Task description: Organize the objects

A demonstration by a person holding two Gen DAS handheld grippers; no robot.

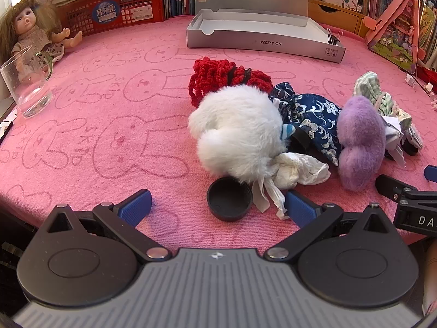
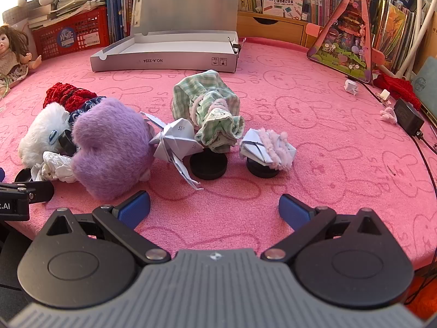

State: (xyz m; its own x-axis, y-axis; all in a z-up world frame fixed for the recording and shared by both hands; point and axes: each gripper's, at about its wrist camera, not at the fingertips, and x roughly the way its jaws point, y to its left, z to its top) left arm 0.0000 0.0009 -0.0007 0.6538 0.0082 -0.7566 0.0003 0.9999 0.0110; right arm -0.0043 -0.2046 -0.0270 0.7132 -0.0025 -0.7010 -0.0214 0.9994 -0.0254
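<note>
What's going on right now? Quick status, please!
Left gripper and right gripper open, empty. Plush toys, pouches, paper pieces piled on pink cloth. Gray box open behind. Nothing blocking.

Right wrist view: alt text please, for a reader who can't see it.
An open right hand-held gripper hovers over a pink cloth, empty, facing a purple plush, paper origami and a green checked garment. An open grey box lies behind.

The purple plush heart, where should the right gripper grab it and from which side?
Grip the purple plush heart across its rounded lobe nearest the open right gripper, coming from the front and slightly right. That side is bare; its left side crowds against the white plush and crumpled tissue.
</note>
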